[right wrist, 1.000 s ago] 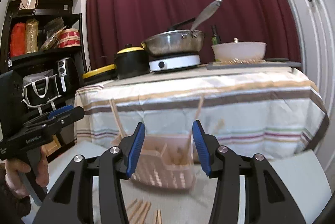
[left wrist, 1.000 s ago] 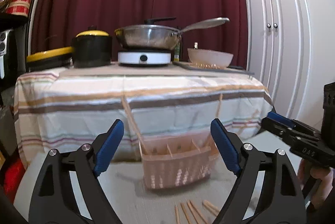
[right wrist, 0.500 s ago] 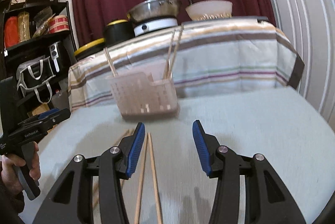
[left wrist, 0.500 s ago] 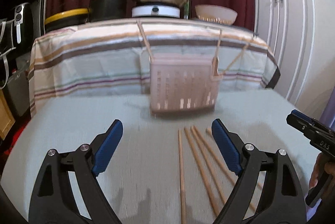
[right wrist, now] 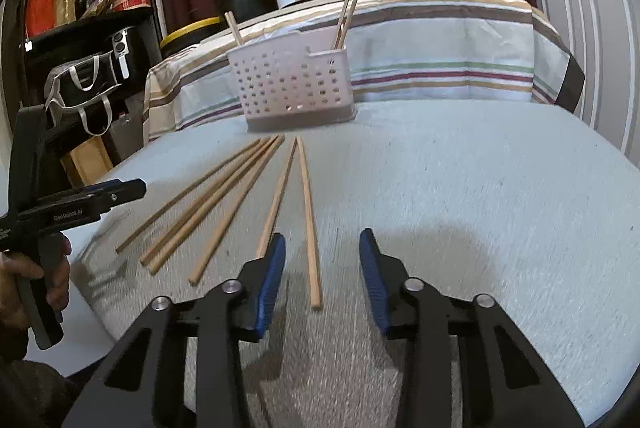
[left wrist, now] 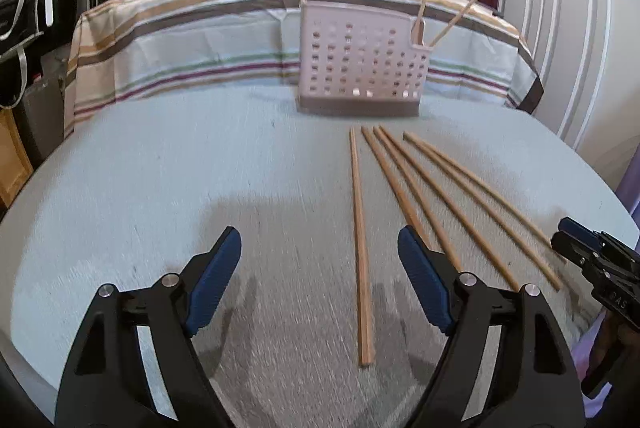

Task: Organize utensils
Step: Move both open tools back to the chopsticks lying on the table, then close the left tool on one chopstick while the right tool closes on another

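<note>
Chopsticks [left wrist: 361, 240] lengthwise toward caddy [left wrist: 360, 64]

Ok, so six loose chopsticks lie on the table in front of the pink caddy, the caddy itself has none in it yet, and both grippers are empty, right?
Not quite: the pink caddy already holds three chopsticks standing in it, as the left wrist view shows. The rest stands: six loose chopsticks on the table, and the left gripper and right gripper are empty.
</note>
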The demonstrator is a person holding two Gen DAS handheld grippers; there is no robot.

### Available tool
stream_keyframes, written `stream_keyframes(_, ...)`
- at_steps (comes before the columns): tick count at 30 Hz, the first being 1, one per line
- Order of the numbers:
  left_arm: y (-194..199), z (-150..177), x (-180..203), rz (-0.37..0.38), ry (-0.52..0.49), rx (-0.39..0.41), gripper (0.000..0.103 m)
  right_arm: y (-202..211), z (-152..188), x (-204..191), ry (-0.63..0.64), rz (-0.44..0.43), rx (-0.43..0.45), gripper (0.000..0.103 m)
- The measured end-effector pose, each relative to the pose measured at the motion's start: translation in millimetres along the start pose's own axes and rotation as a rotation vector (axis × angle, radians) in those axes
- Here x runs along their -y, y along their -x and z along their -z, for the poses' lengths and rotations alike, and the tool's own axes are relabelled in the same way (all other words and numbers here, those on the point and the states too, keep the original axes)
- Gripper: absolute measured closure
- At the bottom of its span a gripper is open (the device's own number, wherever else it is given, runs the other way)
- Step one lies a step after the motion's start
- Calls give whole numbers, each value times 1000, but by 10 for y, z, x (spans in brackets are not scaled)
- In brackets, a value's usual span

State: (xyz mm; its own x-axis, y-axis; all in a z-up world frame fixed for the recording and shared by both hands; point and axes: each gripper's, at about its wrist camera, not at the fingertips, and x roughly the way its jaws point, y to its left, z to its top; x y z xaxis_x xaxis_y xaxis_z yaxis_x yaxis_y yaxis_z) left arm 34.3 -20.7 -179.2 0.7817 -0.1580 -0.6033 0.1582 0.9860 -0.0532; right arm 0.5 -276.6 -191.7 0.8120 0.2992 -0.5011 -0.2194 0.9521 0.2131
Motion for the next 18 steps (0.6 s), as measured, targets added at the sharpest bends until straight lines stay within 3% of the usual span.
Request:
stream_keyframes(4,13,77,47,0,-10,-9,30,-17,65,-6,22,4,-1,76)
stream_keyframes(6,23,104,66,0,-12,-11,31,-7,75,-1,23,-3,4,92)
stream_keyframes(7,29,115,74,0,-11,-10,32,-4,80,8,16,-13,4,94)
stream_keyframes(15,71,265,150,20,-19,-27,47,40,83,-60,29,-27,22,97)
stream_keyframes(17,84,281,158,26,-23,-20,54,48,77,-85,35,-29,25,97)
stream_keyframes(18,88,285,155,29,-23,-19,63,50,78,-96,38,-29,25,97)
